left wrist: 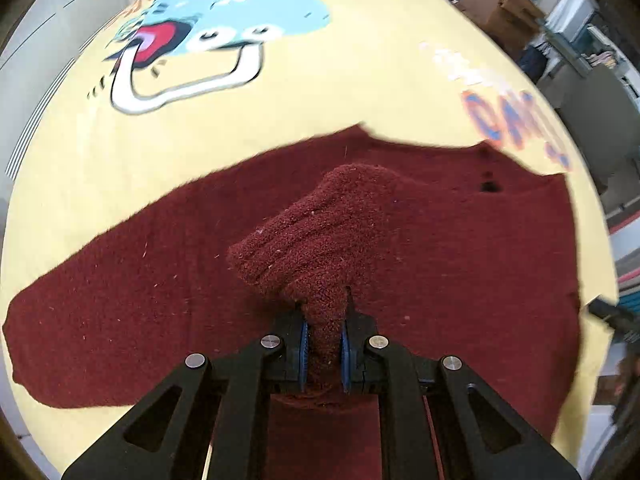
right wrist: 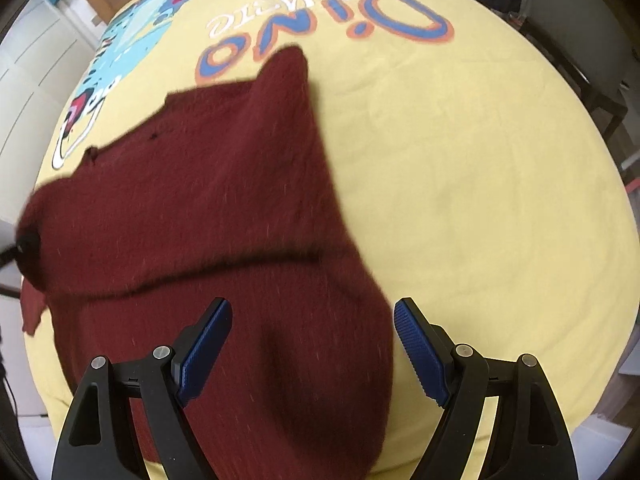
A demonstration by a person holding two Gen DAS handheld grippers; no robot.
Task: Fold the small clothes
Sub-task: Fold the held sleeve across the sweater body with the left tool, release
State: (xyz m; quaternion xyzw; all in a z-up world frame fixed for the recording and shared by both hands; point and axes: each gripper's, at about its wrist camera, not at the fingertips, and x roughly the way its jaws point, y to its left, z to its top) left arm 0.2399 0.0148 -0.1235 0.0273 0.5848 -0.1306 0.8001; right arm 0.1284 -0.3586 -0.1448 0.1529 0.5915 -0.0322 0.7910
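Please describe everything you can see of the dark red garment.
The dark red garment is a fuzzy knit, maroon all over. It lies mostly spread on the yellow printed cloth, with a fold line across it. The left gripper is shut on a bunched-up piece. The right gripper is open above it.

The left gripper is pinched tight, fingers nearly together, while the right gripper apparently hangs spread wide.
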